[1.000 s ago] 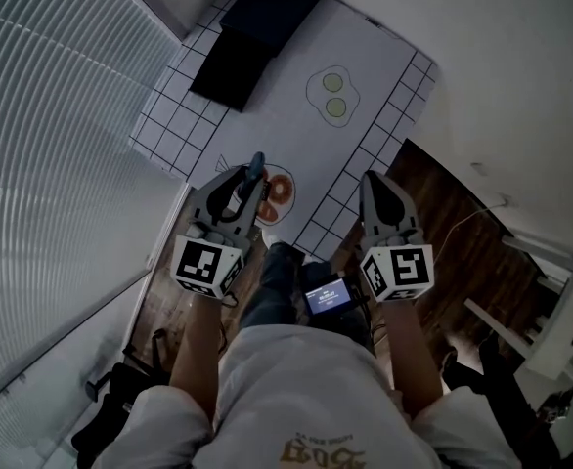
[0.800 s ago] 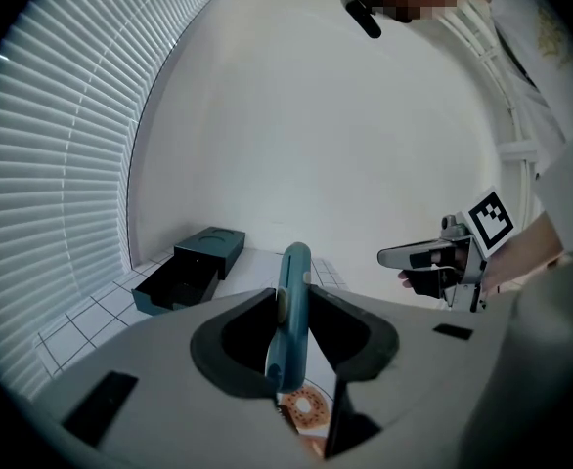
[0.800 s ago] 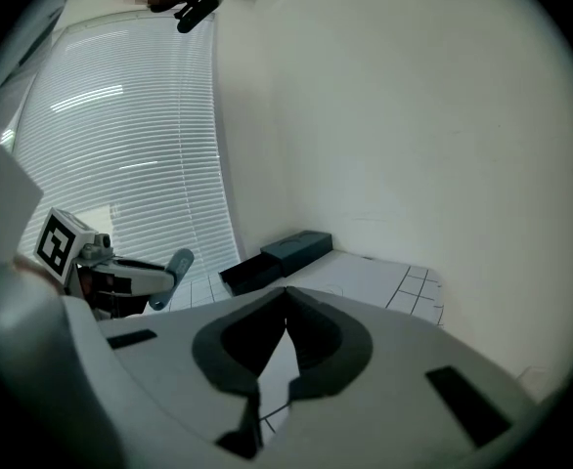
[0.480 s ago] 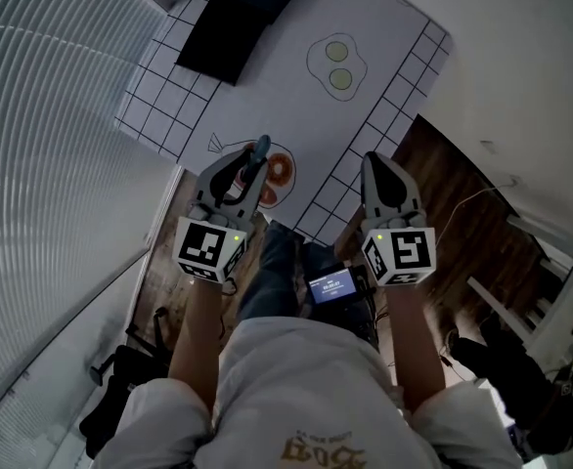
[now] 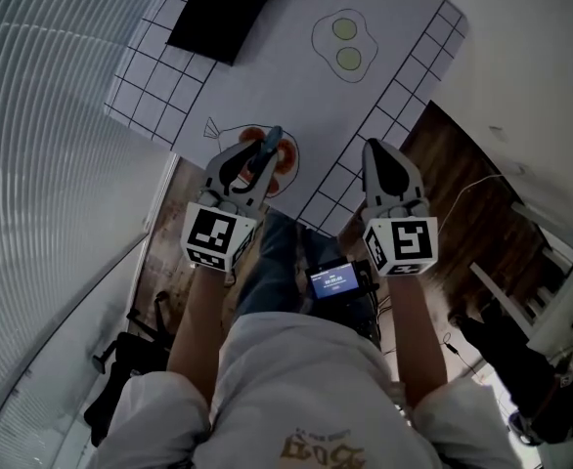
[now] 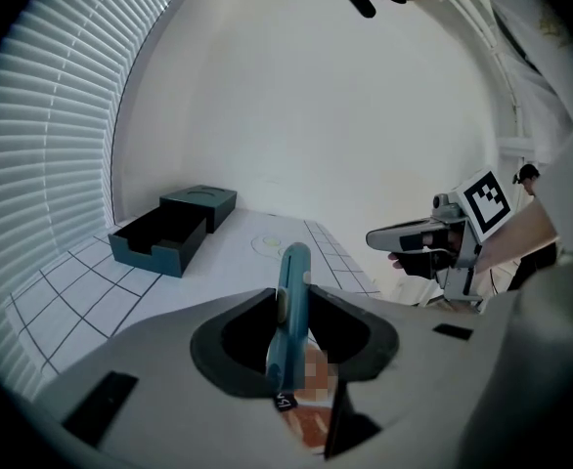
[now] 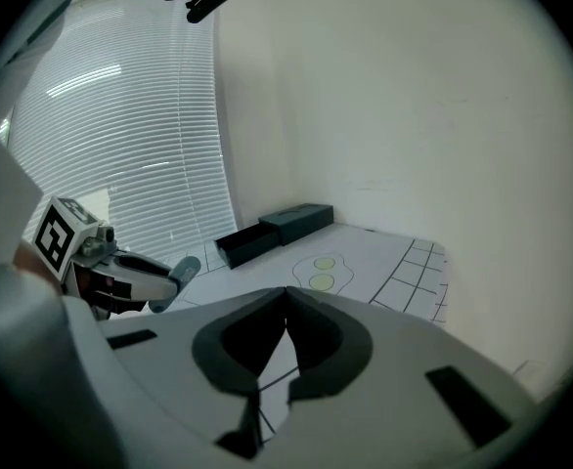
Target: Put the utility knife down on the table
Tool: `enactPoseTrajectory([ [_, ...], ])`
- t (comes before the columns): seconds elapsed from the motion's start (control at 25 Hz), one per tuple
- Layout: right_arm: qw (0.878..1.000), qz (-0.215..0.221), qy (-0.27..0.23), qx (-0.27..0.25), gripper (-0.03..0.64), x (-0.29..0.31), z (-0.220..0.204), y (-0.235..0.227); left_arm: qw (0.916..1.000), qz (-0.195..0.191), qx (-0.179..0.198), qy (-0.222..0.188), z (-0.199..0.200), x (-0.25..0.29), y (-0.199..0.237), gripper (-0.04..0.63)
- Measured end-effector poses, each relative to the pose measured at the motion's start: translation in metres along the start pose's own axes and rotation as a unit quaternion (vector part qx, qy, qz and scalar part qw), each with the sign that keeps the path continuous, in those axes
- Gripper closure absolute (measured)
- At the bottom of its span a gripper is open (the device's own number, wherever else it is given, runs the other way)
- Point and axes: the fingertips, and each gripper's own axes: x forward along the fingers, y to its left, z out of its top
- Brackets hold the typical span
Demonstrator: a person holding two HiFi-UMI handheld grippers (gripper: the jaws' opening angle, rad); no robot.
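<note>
My left gripper (image 5: 254, 156) (image 6: 292, 306) is shut on a blue utility knife (image 6: 290, 306) (image 5: 267, 148); the knife's tip sticks out past the jaws toward the table. It hangs above the near edge of the white table mat (image 5: 296, 96), over an orange drawing (image 5: 277, 159). My right gripper (image 5: 384, 169) (image 7: 285, 306) is shut with nothing between its jaws, held to the right of the left one, over the mat's near right corner. Each gripper shows in the other's view: the right gripper (image 6: 414, 237) and the left gripper (image 7: 159, 279).
A dark open box (image 5: 230, 10) (image 6: 174, 228) (image 7: 272, 231) sits at the mat's far left. Two green circles (image 5: 345, 45) (image 7: 318, 267) are drawn mid-mat. Window blinds (image 5: 42, 145) run along the left. Dark wood floor (image 5: 462, 223) lies to the right.
Both grippers have sunk toward the table, the left one still gripping the knife. The table mat now sits closer under them.
</note>
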Motion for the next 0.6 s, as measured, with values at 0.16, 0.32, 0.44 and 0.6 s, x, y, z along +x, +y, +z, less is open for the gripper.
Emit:
enactPoseTrajectory([
  [0.16, 1.0, 0.006, 0.008, -0.014, 0.609, 0.004, -0.006, 0.005, 0.9998, -0.006, 0.003, 0.016, -0.012, 0.008, 0.001, 0.486],
  [0.32, 1.0, 0.011, 0.015, -0.009, 0.609, 0.008, -0.014, 0.007, 0.9988, -0.002, 0.01, 0.048, -0.024, 0.015, 0.004, 0.486],
  [0.44, 1.0, 0.011, 0.02, -0.006, 0.609, 0.011, -0.019, 0.007, 0.9968, 0.002, 0.018, 0.077, -0.036, 0.02, 0.005, 0.486],
  [0.6, 1.0, 0.013, 0.025, -0.002, 0.609, 0.011, -0.024, 0.007, 0.9954, 0.001, 0.017, 0.094, -0.043, 0.025, 0.004, 0.486],
])
